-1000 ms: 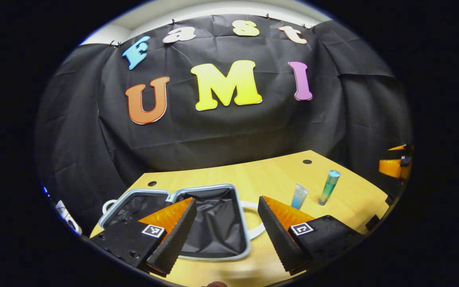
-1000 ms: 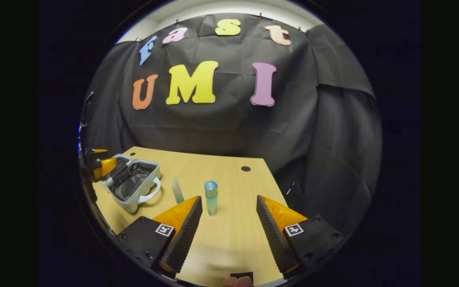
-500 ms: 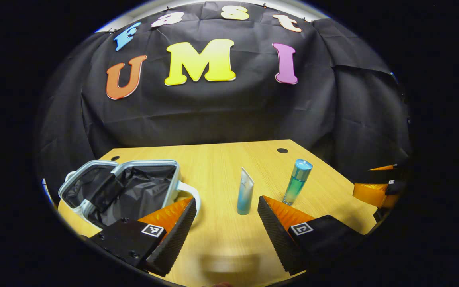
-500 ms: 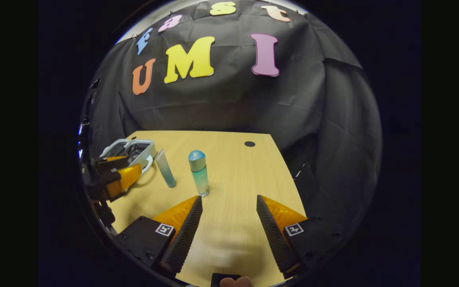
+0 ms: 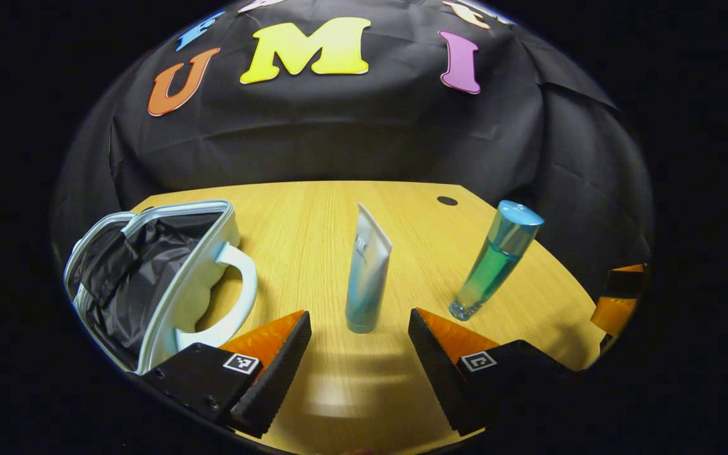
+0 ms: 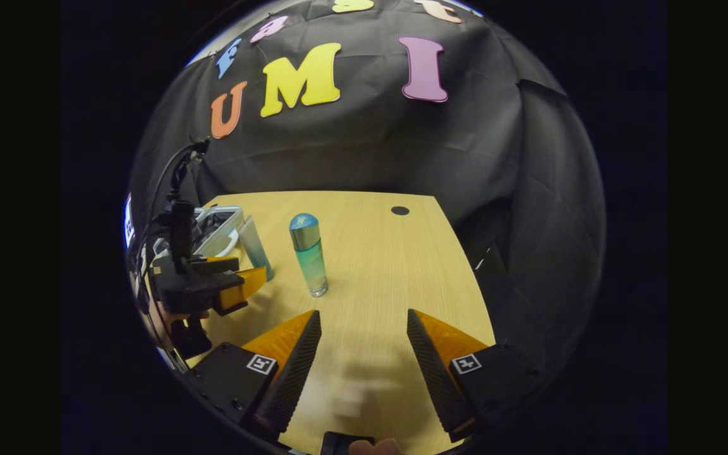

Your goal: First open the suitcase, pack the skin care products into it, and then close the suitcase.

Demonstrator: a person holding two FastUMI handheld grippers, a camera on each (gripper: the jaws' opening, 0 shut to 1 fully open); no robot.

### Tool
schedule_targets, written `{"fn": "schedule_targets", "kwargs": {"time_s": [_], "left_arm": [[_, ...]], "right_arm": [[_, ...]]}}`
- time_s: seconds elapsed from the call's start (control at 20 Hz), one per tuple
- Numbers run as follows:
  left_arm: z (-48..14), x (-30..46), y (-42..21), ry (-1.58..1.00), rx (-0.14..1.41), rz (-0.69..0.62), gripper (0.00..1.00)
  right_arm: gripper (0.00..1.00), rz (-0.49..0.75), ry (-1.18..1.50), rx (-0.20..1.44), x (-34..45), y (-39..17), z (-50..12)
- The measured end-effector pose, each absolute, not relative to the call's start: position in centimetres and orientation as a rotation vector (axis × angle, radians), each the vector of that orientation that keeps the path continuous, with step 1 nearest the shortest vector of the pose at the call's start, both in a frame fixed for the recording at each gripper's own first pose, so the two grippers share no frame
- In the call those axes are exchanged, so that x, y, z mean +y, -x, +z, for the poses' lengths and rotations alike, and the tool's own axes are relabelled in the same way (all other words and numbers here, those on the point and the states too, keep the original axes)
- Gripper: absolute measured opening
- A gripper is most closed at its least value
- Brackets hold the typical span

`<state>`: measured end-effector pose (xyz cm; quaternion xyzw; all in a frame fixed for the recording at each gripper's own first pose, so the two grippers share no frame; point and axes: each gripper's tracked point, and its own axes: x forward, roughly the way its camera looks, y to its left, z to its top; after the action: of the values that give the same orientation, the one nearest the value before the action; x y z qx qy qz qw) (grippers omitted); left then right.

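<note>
suitcase (image 5: 168,272) open at left, tube (image 5: 367,278) upright between wide-open, empty left gripper (image 5: 357,354) fingers; grip it low and square. right gripper (image 6: 364,354) also spread, empty, bottle (image 6: 309,256) just ahead-left

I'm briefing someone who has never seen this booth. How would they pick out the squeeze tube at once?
On the wooden table, look right of the open suitcase: two upright containers stand there. The squeeze tube is the nearer to the case, pale, flat and tapering to a crimped top, while the bottle is round, blue-green, with a cap.
</note>
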<state>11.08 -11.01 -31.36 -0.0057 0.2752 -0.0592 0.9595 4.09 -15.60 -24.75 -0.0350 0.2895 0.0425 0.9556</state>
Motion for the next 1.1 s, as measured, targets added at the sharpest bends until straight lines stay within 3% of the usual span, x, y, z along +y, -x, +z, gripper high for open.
{"fn": "schedule_targets", "kwargs": {"time_s": [0.3,0.4,0.45,0.5,0.6,0.65,0.85,0.9,0.95,1.0,1.05,1.1], "left_arm": [[-33.3,-11.4,-12.8,0.019,0.577,-0.125,0.98],[-33.6,-11.3,-13.3,0.042,0.576,-0.119,0.9],[-33.5,-11.6,-13.5,0.057,0.572,-0.126,0.94],[-33.5,-11.4,-13.4,0.065,0.583,-0.122,0.71],[-33.6,-11.5,-13.4,0.068,0.586,-0.132,0.6],[-33.7,-11.5,-13.4,0.06,0.592,-0.135,0.49],[-33.5,-11.7,-12.9,0.054,0.624,-0.167,0.4],[-33.1,-11.6,-12.7,0.055,0.619,-0.168,0.46],[-32.5,-11.6,-12.6,0.06,0.61,-0.173,0.38],[-31.8,-11.5,-12.4,0.063,0.606,-0.176,0.45],[-30.8,-11.3,-12.1,0.069,0.597,-0.179,0.37],[-29.3,-11.0,-11.7,0.078,0.58,-0.183,0.37]], "right_arm": [[0.82,0.065,0.074,0.607,-16.6,-4.0,-25.1],[0.82,0.063,0.071,0.611,-16.5,-4.0,-25.2],[0.82,0.063,0.066,0.613,-16.4,-3.9,-25.2],[0.82,0.066,0.064,0.614,-16.2,-3.9,-25.2],[0.82,0.074,0.065,0.614,-15.7,-3.9,-25.2],[0.82,0.079,0.065,0.614,-15.5,-4.0,-25.2],[0.82,0.087,0.049,0.625,-14.2,-5.1,-26.0],[0.82,0.092,0.043,0.628,-13.8,-5.5,-26.3],[0.82,0.096,0.04,0.63,-13.3,-5.8,-26.5],[0.82,0.105,0.036,0.63,-12.8,-6.3,-26.7],[0.82,0.115,0.033,0.627,-12.2,-6.7,-26.9],[0.82,0.128,0.028,0.627,-11.5,-7.1,-27.0]]}}
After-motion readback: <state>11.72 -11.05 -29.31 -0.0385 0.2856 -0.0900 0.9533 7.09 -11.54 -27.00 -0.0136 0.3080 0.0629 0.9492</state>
